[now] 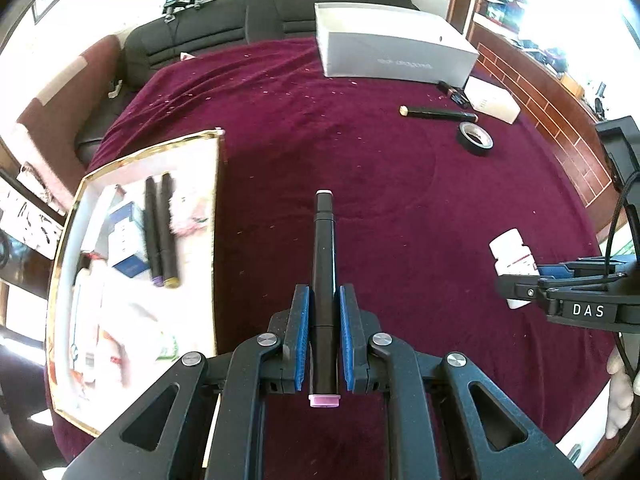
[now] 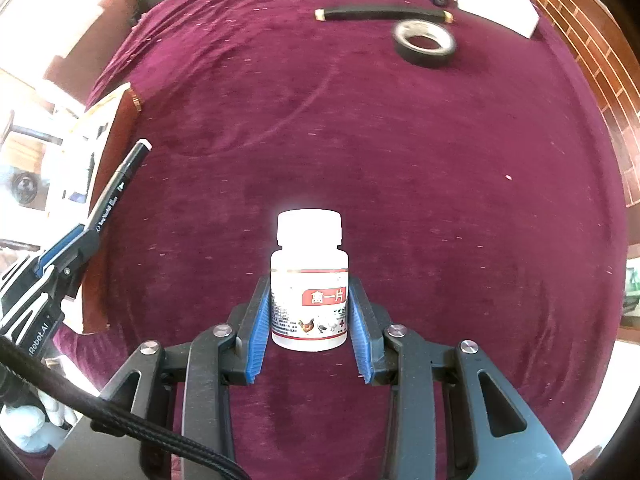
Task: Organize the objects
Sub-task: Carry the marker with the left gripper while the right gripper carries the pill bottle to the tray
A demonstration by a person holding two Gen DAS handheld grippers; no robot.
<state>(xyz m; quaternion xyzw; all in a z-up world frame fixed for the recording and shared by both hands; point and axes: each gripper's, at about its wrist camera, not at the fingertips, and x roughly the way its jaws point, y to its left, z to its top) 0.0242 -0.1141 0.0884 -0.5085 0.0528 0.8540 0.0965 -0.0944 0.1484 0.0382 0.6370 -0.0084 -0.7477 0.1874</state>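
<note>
both hands are loaded mid-carry: left gripper (image 1: 324, 312) is clamped on a black marker (image 1: 325, 256), right gripper (image 2: 308, 312) grips a white pill bottle (image 2: 309, 292), both above the red cloth (image 1: 360, 160). next, i'd guess: drop them into the tray (image 1: 214, 240) at the cloth's left edge.

Strong daylight enters from the far windows (image 1: 560, 8), which are overexposed. Fisheye distortion curves all edges; corners vignette black. The tray (image 1: 136, 264) contents show motion blur. The bottle (image 2: 309, 280) cap glares white.
</note>
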